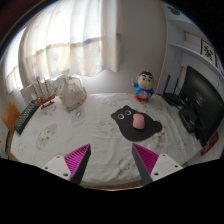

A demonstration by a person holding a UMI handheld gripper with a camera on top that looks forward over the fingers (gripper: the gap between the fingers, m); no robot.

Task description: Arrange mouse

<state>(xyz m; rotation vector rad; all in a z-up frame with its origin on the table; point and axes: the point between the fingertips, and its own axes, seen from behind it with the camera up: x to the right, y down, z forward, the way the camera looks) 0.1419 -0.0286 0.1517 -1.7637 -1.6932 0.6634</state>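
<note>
Fingers [70,160] of the hand-held gripper [111,158] stood spread wide apart in the gripper view, their magenta pads facing inward across an open gap, with nothing held between them. Beyond the fingers lay a table [75,135] covered by a white patterned cloth. A pink mouse [139,122] rested on a black mouse pad [127,118] shaped rather like an animal's head, well ahead of the fingers and a little toward the right finger's side, apart from both. Behind the mouse pad stood a cartoon figurine [144,86] with dark hair, a red top and blue base, upright on the cloth. Toward the far left of the table sat a pale bag-like object [70,92], and next to it a small wooden rack [43,96] whose detail could not be made out. A dark keyboard [24,119] lay along the table's left edge. On the right stood a black monitor [203,100]. Curtains [70,40] lit by daylight hung behind the table.
</note>
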